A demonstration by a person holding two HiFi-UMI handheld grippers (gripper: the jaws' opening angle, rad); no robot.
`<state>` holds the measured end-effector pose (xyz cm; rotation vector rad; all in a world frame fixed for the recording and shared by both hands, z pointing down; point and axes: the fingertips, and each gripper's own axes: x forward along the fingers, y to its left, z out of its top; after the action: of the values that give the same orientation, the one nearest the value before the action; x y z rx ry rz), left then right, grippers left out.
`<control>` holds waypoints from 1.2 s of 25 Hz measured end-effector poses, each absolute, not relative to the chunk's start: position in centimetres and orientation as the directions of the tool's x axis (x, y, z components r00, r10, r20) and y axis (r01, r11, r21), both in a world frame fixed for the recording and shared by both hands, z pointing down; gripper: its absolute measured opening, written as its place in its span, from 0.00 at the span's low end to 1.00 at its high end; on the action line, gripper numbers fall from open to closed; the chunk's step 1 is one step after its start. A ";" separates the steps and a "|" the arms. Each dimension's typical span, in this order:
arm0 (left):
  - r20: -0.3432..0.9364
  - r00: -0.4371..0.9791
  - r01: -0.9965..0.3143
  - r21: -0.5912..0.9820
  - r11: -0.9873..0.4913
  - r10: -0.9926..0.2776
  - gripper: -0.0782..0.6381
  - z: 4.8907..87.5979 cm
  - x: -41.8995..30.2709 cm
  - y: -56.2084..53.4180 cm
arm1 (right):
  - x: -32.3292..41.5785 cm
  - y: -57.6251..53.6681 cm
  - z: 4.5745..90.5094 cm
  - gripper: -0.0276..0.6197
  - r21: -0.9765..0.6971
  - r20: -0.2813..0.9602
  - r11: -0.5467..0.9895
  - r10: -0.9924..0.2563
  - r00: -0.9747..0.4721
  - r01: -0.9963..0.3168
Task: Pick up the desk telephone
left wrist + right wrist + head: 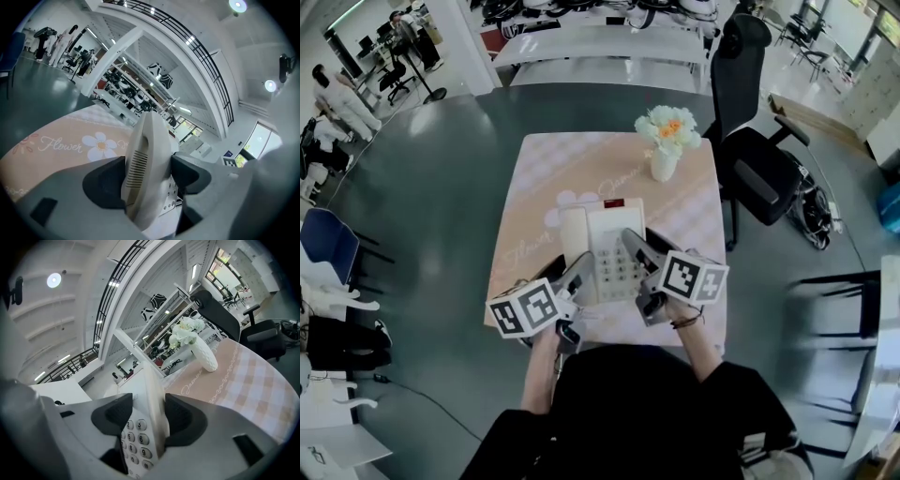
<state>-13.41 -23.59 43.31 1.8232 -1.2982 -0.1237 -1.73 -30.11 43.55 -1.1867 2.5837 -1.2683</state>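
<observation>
Closest to the person, the left gripper [579, 269] and right gripper [636, 247] hold the desk telephone [614, 246] between them, one on each side. The left gripper's [147, 174] jaws are clamped on the telephone's [143, 150] slotted left edge, the handset [573, 239] side. The right gripper's [147, 416] jaws pinch its right edge just beside the keypad [139, 439]. The telephone sits over the near half of a pink flowered cloth [553, 173] on the dark round counter [441, 187]. Beyond it on the cloth stands a white vase [664, 163] of pale flowers. A black office chair [750, 141] stands past the counter's far right edge.
</observation>
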 end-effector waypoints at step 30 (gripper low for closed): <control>0.329 0.432 -0.723 0.683 -0.104 -0.840 0.53 39.9 -12.9 -23.0 | -1.6 -29.9 39.8 0.35 -0.673 0.228 0.454 -0.625 -0.747 -0.584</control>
<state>-12.88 -23.01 39.86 1.8619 -1.3294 -0.1782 -1.58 -29.93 39.76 -1.0958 2.6331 -1.1865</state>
